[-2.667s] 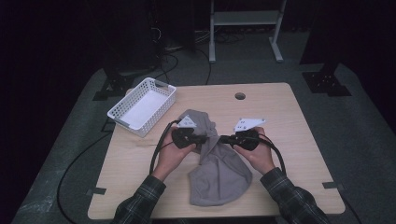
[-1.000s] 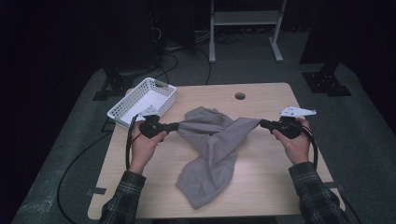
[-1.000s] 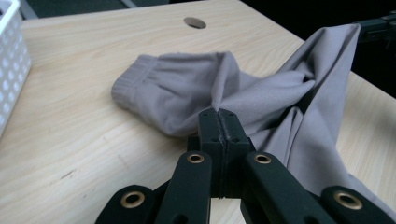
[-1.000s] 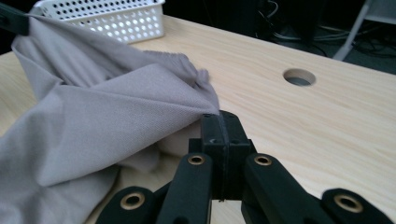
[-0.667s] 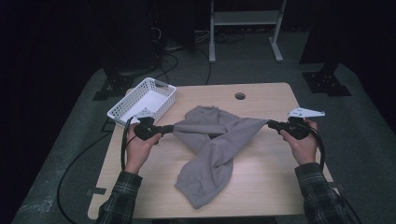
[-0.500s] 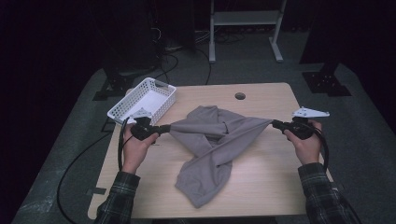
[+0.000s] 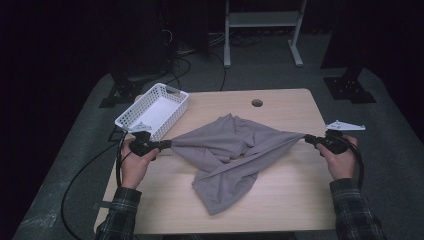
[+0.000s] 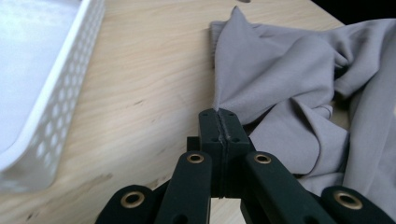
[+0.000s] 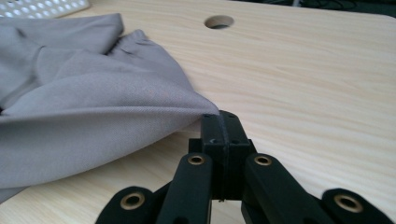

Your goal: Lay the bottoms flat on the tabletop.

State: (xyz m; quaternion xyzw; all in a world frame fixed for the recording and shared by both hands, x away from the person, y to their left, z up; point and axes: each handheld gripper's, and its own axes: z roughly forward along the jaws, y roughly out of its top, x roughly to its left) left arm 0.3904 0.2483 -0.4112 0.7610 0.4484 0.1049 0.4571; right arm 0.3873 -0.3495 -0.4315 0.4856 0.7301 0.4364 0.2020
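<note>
The soft grey cloth garment [image 7: 232, 157] is pinched at one edge by the left gripper [image 8: 219, 116], jaws clamped tight on a small bunch of fabric, and at the opposite edge by the right gripper [image 9: 219, 119], likewise closed on it. Between them it stretches taut across the pale wooden table [image 7: 285, 195], its lower part trailing limp toward the person. It looks light, floppy and likely to sag or slip, so hems and corners seem the safest holds. A white perforated plastic basket [image 7: 155, 110] sits at the left.
</note>
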